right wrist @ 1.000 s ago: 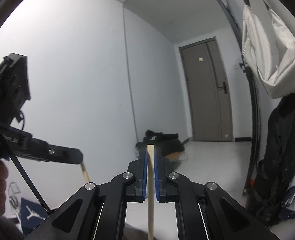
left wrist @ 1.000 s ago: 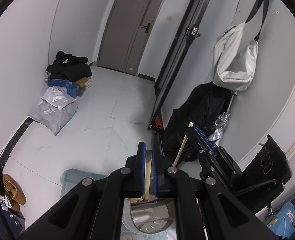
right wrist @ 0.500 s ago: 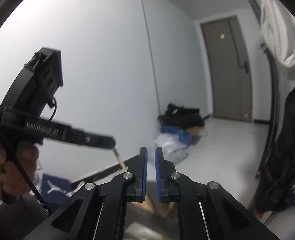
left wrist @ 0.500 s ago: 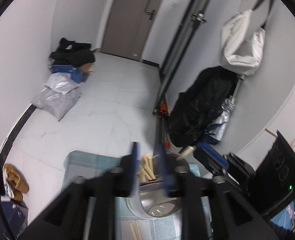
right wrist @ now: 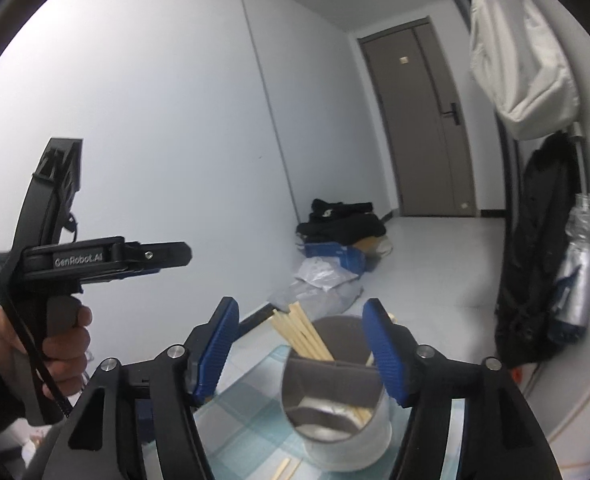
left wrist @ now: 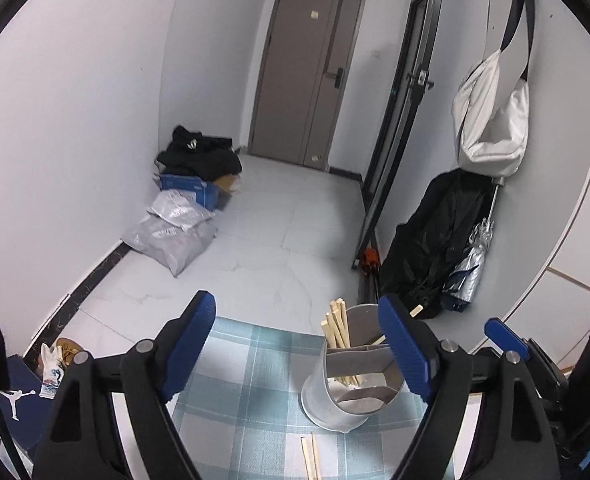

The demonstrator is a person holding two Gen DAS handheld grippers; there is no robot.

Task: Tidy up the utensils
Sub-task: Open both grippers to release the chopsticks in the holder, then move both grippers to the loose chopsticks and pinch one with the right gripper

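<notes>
Both grippers, left gripper [left wrist: 297, 346] and right gripper [right wrist: 301, 350], are opening wide and empty above the holder [left wrist: 345, 392], lower centre, chopsticks [left wrist: 337, 326] standing inside.

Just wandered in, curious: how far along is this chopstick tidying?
Several pale wooden chopsticks already stand in the divided grey metal holder. Nothing is in hand: the left gripper and right gripper are empty, jaws opening. Two loose chopsticks remain on the checked cloth.
</notes>
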